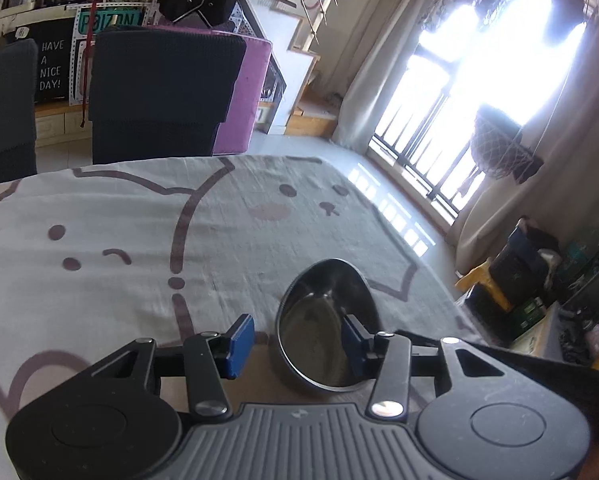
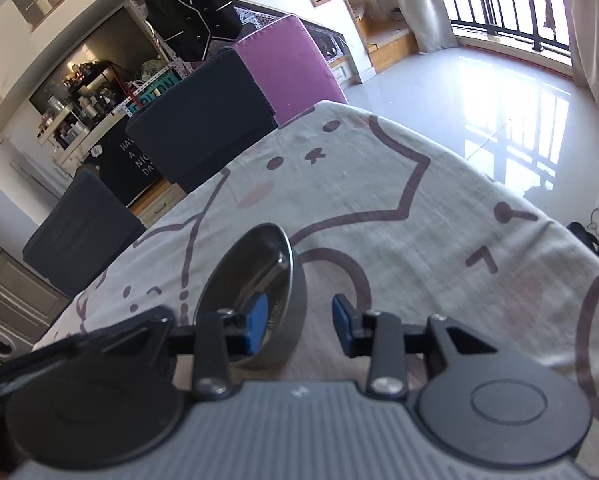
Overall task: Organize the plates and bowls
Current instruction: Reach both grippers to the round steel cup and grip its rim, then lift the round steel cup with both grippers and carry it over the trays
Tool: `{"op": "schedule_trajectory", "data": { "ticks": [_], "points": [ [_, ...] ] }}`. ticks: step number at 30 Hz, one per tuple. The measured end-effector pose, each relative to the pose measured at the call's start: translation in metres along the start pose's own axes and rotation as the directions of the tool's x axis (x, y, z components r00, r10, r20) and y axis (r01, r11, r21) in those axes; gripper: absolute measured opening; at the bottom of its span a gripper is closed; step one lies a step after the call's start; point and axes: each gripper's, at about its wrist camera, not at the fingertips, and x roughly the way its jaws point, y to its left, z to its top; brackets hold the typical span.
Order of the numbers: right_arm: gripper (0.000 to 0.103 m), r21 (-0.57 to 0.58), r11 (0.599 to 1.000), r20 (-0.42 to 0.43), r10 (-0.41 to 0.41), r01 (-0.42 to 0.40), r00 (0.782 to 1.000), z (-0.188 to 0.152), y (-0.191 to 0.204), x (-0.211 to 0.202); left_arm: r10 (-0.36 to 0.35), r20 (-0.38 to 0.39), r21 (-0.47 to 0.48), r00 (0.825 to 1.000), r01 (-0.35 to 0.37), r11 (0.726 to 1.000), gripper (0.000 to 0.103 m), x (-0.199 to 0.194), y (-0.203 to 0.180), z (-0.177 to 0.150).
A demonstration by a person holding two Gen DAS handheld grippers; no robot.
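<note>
Bowl (image 1: 323,328) sits between my two grippers on the cloth (image 1: 139,240), each straddling one side of its rim. On the left gripper (image 1: 295,340) the jaws stand about half open, one blue pad inside the bowl and the other outside on the cloth side; I see a gap, so no pinch yet. The right gripper (image 2: 299,324) is much the same — one pad down inside the bowl (image 2: 255,296), the other clear of its outer wall, jaws part open, nothing held. No plates show in either view.

My worries from here: the steel wall is thin, curved and slick, so a pad closing high on the rim could skate off and tip the bowl; if one side bites before the other, the bowl may spin or slide on the cloth — and the loose cloth (image 2: 419,220) could drag with it; two grips pulling unevenly could also let it drop on the lift.
</note>
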Motion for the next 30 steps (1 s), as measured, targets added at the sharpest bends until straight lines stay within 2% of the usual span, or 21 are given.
{"op": "schedule_trajectory", "data": {
  "ticks": [2, 5, 8, 9, 12, 15, 22, 30],
  "points": [
    [0.039, 0.009, 1.0, -0.01, 0.008, -0.008, 1.0, -0.001, -0.001, 0.006, 0.002, -0.008, 0.0, 1.0, -0.002, 1.0, 0.049, 0.011, 0.002, 0.001],
    [0.026, 0.003, 1.0, -0.032, 0.022, -0.022, 0.999, -0.005, 0.0, 0.01, 0.008, -0.024, 0.014, 1.0, -0.008, 1.0, 0.049, 0.027, 0.003, 0.002],
    [0.019, -0.046, 0.998, -0.036, 0.029, -0.031, 0.999, -0.006, 0.006, 0.008, 0.014, -0.037, 0.029, 0.999, -0.013, 0.999, 0.03, 0.036, 0.004, 0.003],
    [0.015, -0.056, 0.998, -0.032, 0.032, -0.034, 0.999, -0.006, 0.007, 0.008, 0.01, -0.037, 0.027, 0.999, -0.009, 1.0, 0.019, 0.037, 0.004, 0.003],
    [0.01, -0.072, 0.996, -0.033, 0.043, -0.045, 0.999, -0.005, 0.008, 0.007, 0.016, -0.025, 0.031, 1.0, -0.016, 0.999, 0.015, 0.035, 0.003, 0.002],
    [0.01, -0.09, 0.995, -0.031, 0.042, -0.044, 0.999, -0.006, 0.009, 0.008, 0.046, -0.04, 0.061, 0.998, -0.043, 0.997, 0.004, 0.033, 0.003, 0.002],
    [0.009, -0.147, 0.988, -0.026, 0.052, -0.055, 0.998, -0.007, 0.023, -0.001, 0.064, -0.026, 0.068, 0.998, -0.062, 0.996, 0.004, 0.004, 0.002, -0.002],
    [0.008, -0.229, 0.965, -0.015, 0.125, -0.125, 0.992, -0.013, 0.065, -0.039, 0.129, 0.046, 0.015, 0.991, -0.13, 0.991, 0.005, -0.075, 0.007, -0.003]
  ]
}}
